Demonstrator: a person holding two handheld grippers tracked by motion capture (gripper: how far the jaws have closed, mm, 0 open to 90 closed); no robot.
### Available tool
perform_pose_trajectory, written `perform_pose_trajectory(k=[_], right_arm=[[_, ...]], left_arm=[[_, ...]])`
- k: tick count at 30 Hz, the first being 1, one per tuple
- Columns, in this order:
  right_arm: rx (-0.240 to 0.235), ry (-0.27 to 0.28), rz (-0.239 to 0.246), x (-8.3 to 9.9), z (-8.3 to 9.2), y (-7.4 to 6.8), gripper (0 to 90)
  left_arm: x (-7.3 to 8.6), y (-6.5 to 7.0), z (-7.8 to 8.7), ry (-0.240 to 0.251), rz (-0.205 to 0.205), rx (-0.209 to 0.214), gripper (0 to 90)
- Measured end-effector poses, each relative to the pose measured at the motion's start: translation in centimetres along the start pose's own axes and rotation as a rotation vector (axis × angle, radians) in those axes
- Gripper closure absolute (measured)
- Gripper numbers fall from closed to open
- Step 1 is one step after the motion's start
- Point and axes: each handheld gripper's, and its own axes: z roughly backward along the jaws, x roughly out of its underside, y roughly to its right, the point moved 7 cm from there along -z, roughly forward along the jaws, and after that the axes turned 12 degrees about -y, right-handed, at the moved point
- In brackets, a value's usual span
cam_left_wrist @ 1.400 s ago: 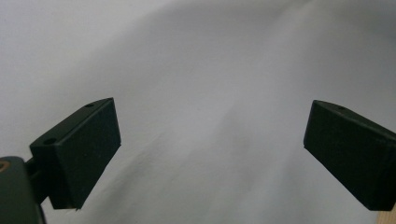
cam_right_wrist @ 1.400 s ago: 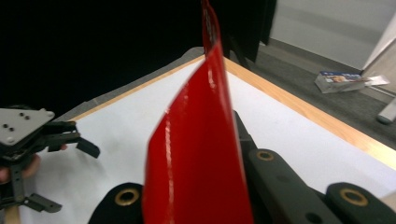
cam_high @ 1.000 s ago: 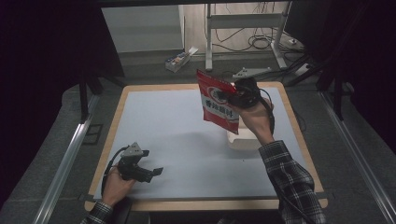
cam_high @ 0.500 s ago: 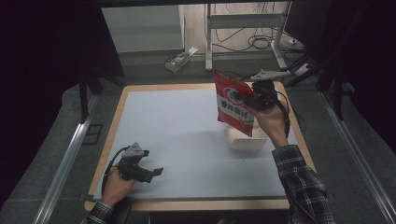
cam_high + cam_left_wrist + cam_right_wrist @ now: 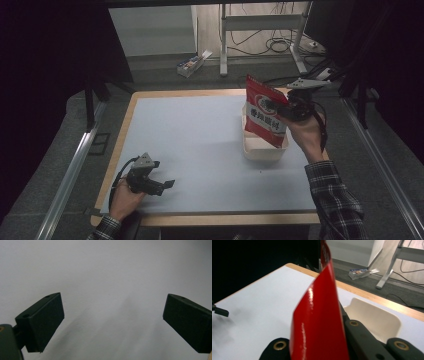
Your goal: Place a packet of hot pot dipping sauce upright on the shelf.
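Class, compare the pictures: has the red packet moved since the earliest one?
Yes. The red packet, clamped in the right gripper, has travelled rightward, from left of the white tray to above it.

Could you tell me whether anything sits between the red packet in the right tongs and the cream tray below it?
Nothing visible does. The right tongs hold the red packet above the cream tray, whose inside looks empty. The left tongs rest far off, near the table's front edge.
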Motion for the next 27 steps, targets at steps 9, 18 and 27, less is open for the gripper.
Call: perform_pose_trajectory(k=[9,18,27], right_arm=[[0.005,-0.007,-0.028,1.2,-0.1,1.0,87.7],[0.002,-0.023,-0.035,2.1,-1.0,1.2,87.6],[-0.001,-0.047,-0.043,3.0,-2.1,1.4,87.5]], left_arm=[[0.0,0.0,0.0,-0.005,0.000,-0.003,3.3],[0.1,0.0,-0.1,-0.008,-0.007,-0.010,3.5],[0.0,0.0,-0.1,-0.007,-0.009,-0.013,3.7]])
